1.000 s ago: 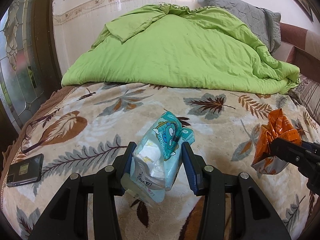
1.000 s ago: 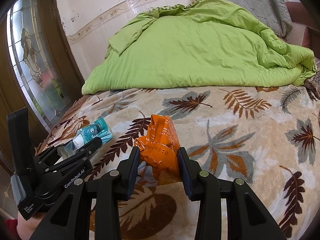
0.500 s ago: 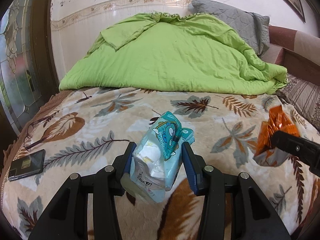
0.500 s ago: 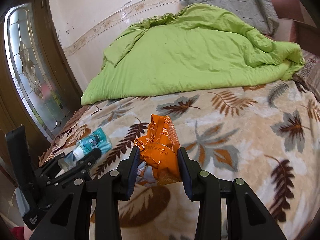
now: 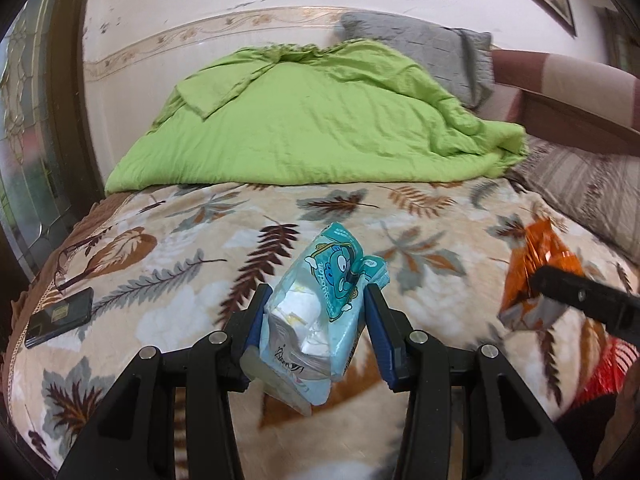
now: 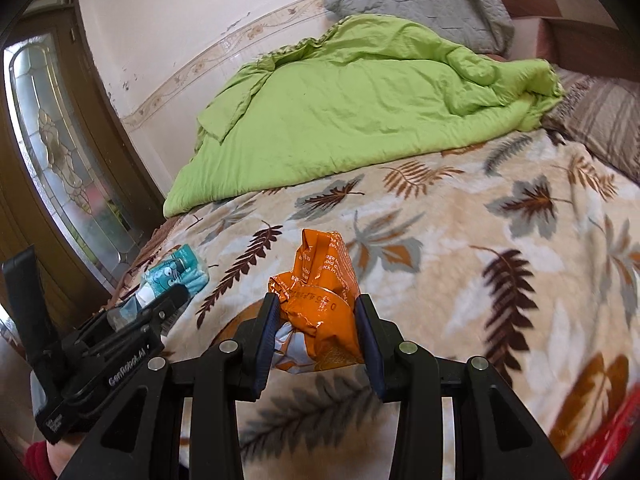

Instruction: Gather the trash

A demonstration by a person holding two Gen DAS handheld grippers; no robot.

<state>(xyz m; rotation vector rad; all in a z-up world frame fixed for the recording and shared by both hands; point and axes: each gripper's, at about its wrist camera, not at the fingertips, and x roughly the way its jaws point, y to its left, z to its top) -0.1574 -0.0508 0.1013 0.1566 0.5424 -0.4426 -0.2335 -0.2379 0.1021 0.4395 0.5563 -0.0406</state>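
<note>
Two pieces of trash are already in hand, one per gripper. Nearest in the left wrist view, the left gripper (image 5: 316, 320) is clenched on a crumpled pale blue plastic wipes pack with a cartoon face (image 5: 320, 300), its blue pads pressing both flanks and the pack standing up between them, clear of the bed. In the right wrist view, the right gripper (image 6: 316, 320) grasps a crushed orange foil snack bag (image 6: 322, 300) in the same way, the bag's top poking out beyond the fingertips.

Compared with a second ago, both grips look unchanged, but the views have pulled back from the bed: more of the cream fleece blanket with brown and grey leaf print (image 5: 192, 240) now shows below the held items, more wall appears above, and a red mesh-like object (image 6: 600, 436) has come into the near right corner. Its nature is unclear; it may be a bin or basket, which would fit a carry toward a drop-off.

Farther left, a dark rectangular phone (image 5: 58, 316) lies flat near the blanket's left edge, well apart from both grippers, and is probably not trash. Beyond, a rumpled lime green quilt (image 5: 304, 120) covers the far half of the bed, with a grey quilted pillow (image 5: 420, 52) against the wall. No further litter shows on the blanket, so collection seems nearly complete.
</note>
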